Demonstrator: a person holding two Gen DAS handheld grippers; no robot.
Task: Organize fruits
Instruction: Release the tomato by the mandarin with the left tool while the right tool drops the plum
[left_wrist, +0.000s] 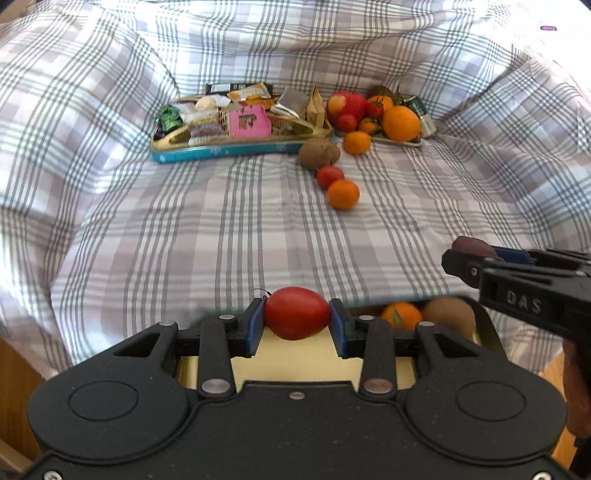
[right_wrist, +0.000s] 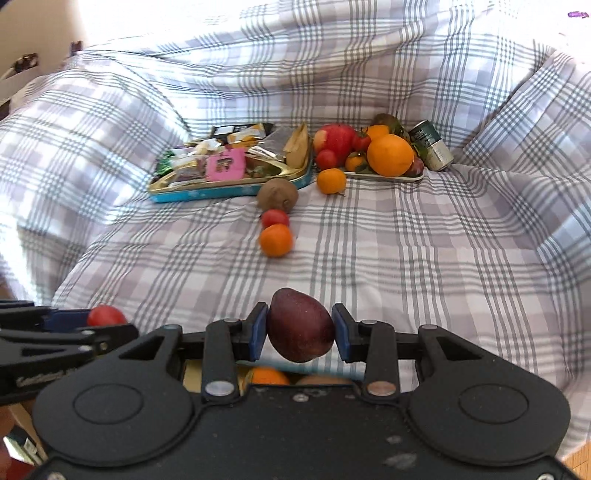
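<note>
Daylight lit both views brightly from the upper rear. The plaid sheet (right_wrist: 369, 258) was overexposed to near white along the top of the right wrist view. Fisheye distortion bowed the plaid lines toward the edges. Distant fruit appeared soft, slight blur showed at the lower frame, and shadows were faint.

My left gripper (left_wrist: 297, 321) and right gripper (right_wrist: 299, 332) are matte black plastic, blue pads (left_wrist: 255, 325), silver pivot screws.

Left hand-held gripper (left_wrist: 297, 319), right hand-held gripper (right_wrist: 299, 328): both clamped, angled down.
</note>
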